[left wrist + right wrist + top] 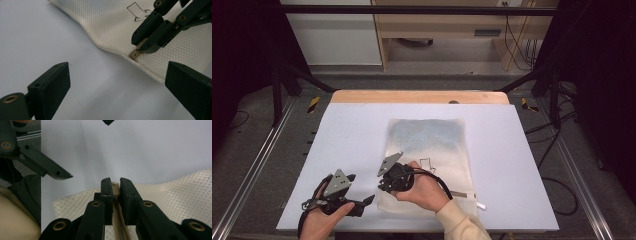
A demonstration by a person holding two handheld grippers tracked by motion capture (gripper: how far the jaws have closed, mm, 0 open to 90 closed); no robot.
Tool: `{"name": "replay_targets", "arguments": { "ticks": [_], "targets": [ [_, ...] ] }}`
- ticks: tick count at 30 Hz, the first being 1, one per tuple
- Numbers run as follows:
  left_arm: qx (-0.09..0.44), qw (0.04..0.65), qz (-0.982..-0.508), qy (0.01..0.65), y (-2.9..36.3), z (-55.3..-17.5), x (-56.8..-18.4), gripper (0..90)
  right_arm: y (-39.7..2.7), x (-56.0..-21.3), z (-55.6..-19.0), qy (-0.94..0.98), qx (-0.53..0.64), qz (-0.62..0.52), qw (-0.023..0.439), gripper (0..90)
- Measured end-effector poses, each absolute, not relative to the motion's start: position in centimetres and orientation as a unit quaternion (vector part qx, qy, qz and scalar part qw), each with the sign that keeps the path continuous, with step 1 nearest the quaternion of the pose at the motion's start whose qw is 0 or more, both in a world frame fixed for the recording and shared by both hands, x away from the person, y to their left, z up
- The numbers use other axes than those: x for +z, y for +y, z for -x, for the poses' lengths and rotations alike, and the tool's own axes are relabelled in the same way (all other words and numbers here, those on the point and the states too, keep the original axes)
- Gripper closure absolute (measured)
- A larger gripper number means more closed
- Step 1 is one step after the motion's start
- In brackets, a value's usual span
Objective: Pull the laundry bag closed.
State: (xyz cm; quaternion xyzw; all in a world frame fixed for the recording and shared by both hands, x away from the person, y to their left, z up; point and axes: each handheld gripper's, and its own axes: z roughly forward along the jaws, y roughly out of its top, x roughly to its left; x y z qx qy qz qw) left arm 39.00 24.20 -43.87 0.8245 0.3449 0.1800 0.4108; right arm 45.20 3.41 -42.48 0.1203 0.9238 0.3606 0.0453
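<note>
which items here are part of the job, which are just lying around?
In the job:
- mesh bag
- zipper pull, clamped in the right gripper at the bag's edge
- left gripper, open, beside the bag over the white mat

Lying about:
- small white piece near the bag's corner, too small to name
- wooden cabinet behind the table
- cables on the floor

White mat (pixel 342 150) bare left of mesh bag (pixel 432 145) — right gripper (pixel 382 187) blocks bag's near corner.
</note>
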Motion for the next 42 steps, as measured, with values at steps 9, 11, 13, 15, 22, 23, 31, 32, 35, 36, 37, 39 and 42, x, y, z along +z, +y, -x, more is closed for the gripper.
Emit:
{"name": "replay_targets", "arguments": {
  "ticks": [9,11,13,15,22,23,31,32,35,36,37,39,42],
  "targets": [
    [0.179,0.409,-0.832,0.328,23.0,-38.7,-44.0,4.6,3.5,-42.5,-45.1,0.923,0.362,-0.120,0.048,81.6],
    [0.178,0.409,-0.833,0.326,22.7,-38.7,-44.1,4.6,3.5,-42.5,-45.1,0.923,0.362,-0.120,0.048,81.6],
    [0.174,0.409,-0.837,0.319,22.2,-38.6,-44.2,4.6,3.5,-42.5,-45.1,0.924,0.362,-0.118,0.049,81.6],
    [0.176,0.408,-0.839,0.316,21.9,-38.6,-44.3,4.8,3.5,-42.5,-45.1,0.924,0.362,-0.118,0.049,81.6],
    [0.177,0.402,-0.842,0.314,21.5,-38.8,-44.5,6.2,3.4,-42.4,-45.1,0.924,0.361,-0.117,0.050,81.6],
    [0.177,0.402,-0.842,0.313,21.4,-38.8,-44.6,6.5,3.4,-42.4,-45.1,0.924,0.362,-0.114,0.051,81.6],
    [0.158,0.406,-0.837,0.330,21.1,-39.6,-45.0,11.2,3.4,-42.2,-45.1,0.923,0.364,-0.116,0.052,81.6],
    [0.156,0.406,-0.837,0.331,21.1,-39.7,-45.1,11.8,3.3,-42.2,-45.1,0.924,0.362,-0.112,0.054,81.6],
    [0.148,0.407,-0.837,0.335,21.0,-40.0,-45.3,13.9,3.3,-42.0,-45.0,0.921,0.367,-0.119,0.055,81.6],
    [0.147,0.405,-0.838,0.334,20.9,-40.0,-45.3,14.8,3.3,-42.0,-45.0,0.921,0.367,-0.120,0.056,81.6],
    [0.148,0.402,-0.841,0.332,20.9,-40.0,-45.4,15.6,3.3,-42.0,-45.0,0.921,0.367,-0.120,0.056,81.6],
    [0.145,0.398,-0.843,0.333,20.8,-40.1,-45.5,16.9,3.3,-41.9,-45.0,0.920,0.369,-0.121,0.058,81.7],
    [0.138,0.396,-0.843,0.336,20.8,-40.1,-45.6,19.4,3.3,-41.9,-45.0,0.919,0.370,-0.122,0.059,81.7]
  ]
}}
